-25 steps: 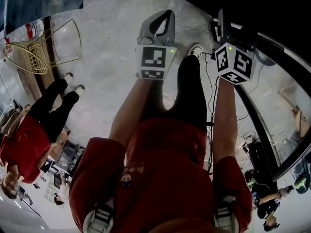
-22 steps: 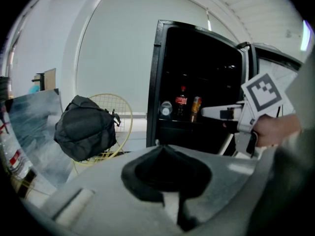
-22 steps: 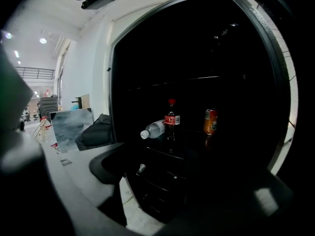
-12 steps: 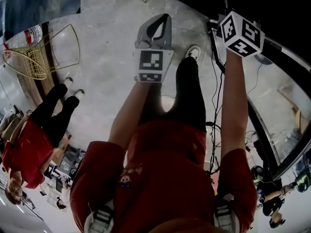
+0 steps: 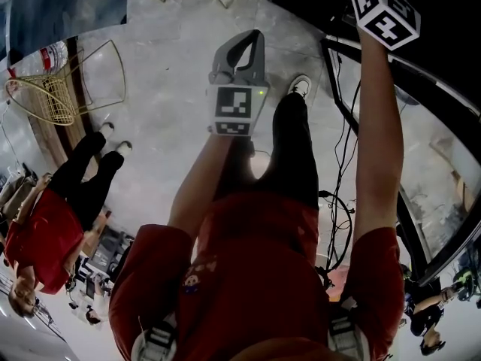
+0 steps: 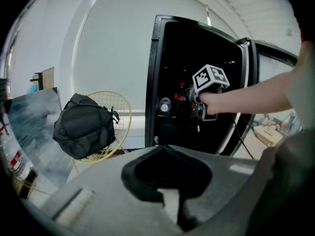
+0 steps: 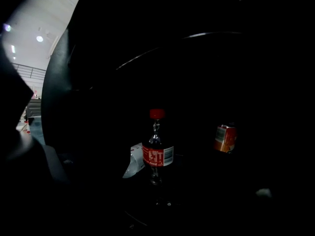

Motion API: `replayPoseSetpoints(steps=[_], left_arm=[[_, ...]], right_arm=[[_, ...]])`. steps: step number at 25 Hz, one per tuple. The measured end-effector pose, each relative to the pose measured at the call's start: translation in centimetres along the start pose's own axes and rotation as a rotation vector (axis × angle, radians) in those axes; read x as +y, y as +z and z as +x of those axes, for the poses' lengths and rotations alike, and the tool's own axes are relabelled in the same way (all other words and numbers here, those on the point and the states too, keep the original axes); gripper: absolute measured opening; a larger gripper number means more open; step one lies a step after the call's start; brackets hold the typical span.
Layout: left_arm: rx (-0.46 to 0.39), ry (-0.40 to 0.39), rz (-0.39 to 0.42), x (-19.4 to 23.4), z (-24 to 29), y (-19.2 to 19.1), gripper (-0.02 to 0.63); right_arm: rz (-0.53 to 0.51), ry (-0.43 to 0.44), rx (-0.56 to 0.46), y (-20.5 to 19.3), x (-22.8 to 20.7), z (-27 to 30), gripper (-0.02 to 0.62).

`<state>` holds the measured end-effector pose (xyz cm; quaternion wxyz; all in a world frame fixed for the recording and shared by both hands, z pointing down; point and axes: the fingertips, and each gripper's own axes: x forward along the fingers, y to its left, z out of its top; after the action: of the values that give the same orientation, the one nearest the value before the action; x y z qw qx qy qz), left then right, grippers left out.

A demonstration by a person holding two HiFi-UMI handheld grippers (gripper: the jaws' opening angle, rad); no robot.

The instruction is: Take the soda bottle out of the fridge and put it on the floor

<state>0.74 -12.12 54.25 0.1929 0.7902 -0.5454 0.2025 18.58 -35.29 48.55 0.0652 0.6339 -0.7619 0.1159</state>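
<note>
The soda bottle (image 7: 157,151) has a red cap and a red label. It stands upright in the dark fridge, straight ahead of my right gripper and apart from it. My right gripper (image 6: 194,100) reaches into the open black fridge (image 6: 153,82). Its jaws show only as faint shapes far apart at the sides of the dark right gripper view, with nothing between them. In the head view only its marker cube (image 5: 385,10) shows. My left gripper (image 5: 239,59) hangs over the floor, away from the fridge, its jaw tips together and empty.
An orange can (image 7: 225,138) stands right of the bottle and a white packet (image 7: 133,161) lies left of it. The fridge's glass door (image 5: 421,171) stands open at right, with cables (image 5: 338,164) beside it. A black bag (image 6: 83,124) rests on a yellow wire chair (image 6: 118,112). A person in red (image 5: 45,224) is at left.
My right gripper has moved forward and up into the fridge opening. The left gripper has stayed almost where it was.
</note>
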Motion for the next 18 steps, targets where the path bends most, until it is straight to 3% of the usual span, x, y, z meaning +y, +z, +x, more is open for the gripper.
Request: replayPoseSetpoints(steps=[9, 13, 18], left_arm=[[0.024, 0.011, -0.004, 0.5, -0.6, -1.2, 0.0], [0.029, 0.005, -0.003, 0.0, -1.2, -1.7, 0.0], [0.031, 0.015, -0.008, -0.1, -1.7, -1.2, 0.0]], right_arm=[[0.029, -0.001, 0.053, -0.6, -0.5, 2.8, 0.347], [0.034, -0.031, 0.078, -1.1, -1.4, 3.2, 0.347], [0.017, 0.0, 0.107, -0.9, -1.5, 3.4, 0.323]])
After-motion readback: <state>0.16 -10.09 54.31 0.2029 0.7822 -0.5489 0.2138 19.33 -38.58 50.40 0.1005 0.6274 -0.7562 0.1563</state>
